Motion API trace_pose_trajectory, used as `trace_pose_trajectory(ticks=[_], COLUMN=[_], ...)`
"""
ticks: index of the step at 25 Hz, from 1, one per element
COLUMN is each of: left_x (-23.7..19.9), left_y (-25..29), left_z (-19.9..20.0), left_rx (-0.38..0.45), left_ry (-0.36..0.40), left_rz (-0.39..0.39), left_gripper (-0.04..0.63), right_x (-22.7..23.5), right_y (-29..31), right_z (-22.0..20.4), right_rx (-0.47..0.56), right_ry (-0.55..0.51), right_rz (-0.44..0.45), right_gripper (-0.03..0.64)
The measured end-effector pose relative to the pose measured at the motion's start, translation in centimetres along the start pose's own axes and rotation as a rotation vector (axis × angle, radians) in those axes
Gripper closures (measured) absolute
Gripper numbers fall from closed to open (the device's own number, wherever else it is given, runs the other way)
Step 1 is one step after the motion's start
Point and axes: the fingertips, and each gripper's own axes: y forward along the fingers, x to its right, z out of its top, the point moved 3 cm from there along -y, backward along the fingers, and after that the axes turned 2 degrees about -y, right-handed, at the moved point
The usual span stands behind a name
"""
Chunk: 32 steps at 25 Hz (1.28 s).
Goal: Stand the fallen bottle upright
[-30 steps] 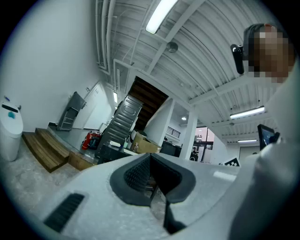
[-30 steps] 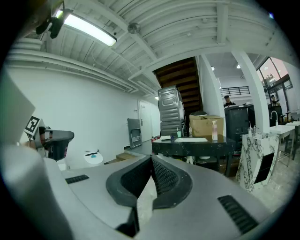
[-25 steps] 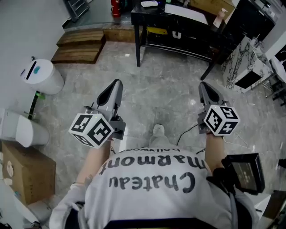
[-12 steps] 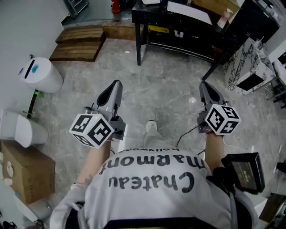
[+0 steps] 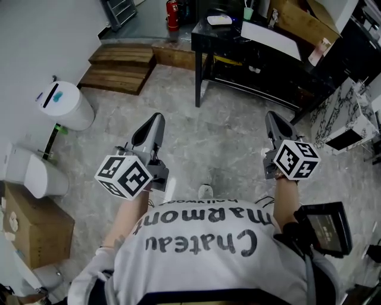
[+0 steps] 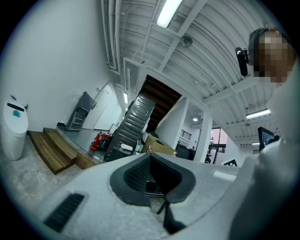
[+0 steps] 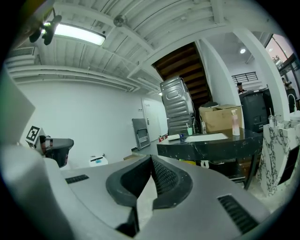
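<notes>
In the head view the left claw (image 5: 156,117) and the right claw (image 5: 271,114) are held out side by side over the grey marble floor (image 5: 226,140), each closed on nothing. Ahead stands a black counter (image 5: 229,37). Near its far left end a white oblong thing (image 5: 219,19) lies flat beside a green cup (image 5: 247,13); it is too small to tell whether it is the fallen bottle. A pink bottle (image 5: 323,50) stands upright at the right end, near a cardboard box (image 5: 297,21). Only bare floor lies between the claws and the counter. Wooden steps (image 5: 119,65), a white bin (image 5: 66,106) and a red fire extinguisher (image 5: 173,13) are off to the left, and a marble-patterned cabinet (image 5: 351,116) is to the right. The left gripper view shows its jaws together and empty, with the steps and extinguisher beyond them. The right gripper view shows its pads pressed shut, with the counter beyond carrying the white thing and the upright pink bottle.
</notes>
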Motion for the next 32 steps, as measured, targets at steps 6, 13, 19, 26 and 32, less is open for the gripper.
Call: trace_pose_trajectory(ticks=[6, 13, 19, 26, 32], left_x=[-1.4, -3.1, -4.0, -5.4, -8.9], left_y=[4.8, 9.8, 13.0, 15.8, 19.7], left_z=[1.1, 0.8, -1.2, -2.6, -1.9], left_rx=[0.028, 0.043, -0.009, -0.057, -0.076], left_ry=[0.017, 0.010, -0.015, -0.027, -0.041], left_rz=[0.030, 0.044, 0.038, 0.032, 0.030], left_gripper=[0.580, 0.580, 0.580, 0.580, 0.580], right_x=[2.6, 5.6, 7.8, 9.7, 10.5], right_y=[5.6, 9.8, 11.3, 13.4, 17.6], right_z=[2.7, 2.8, 1.6, 0.0, 0.0], right_rx=[0.017, -0.004, -0.048, -0.076, -0.102], right_ry=[-0.026, -0.023, -0.010, 0.018, 0.030], right_rz=[0.054, 0.078, 0.070, 0.048, 0.044], right_gripper=[0.603, 0.603, 0.603, 0.603, 0.603])
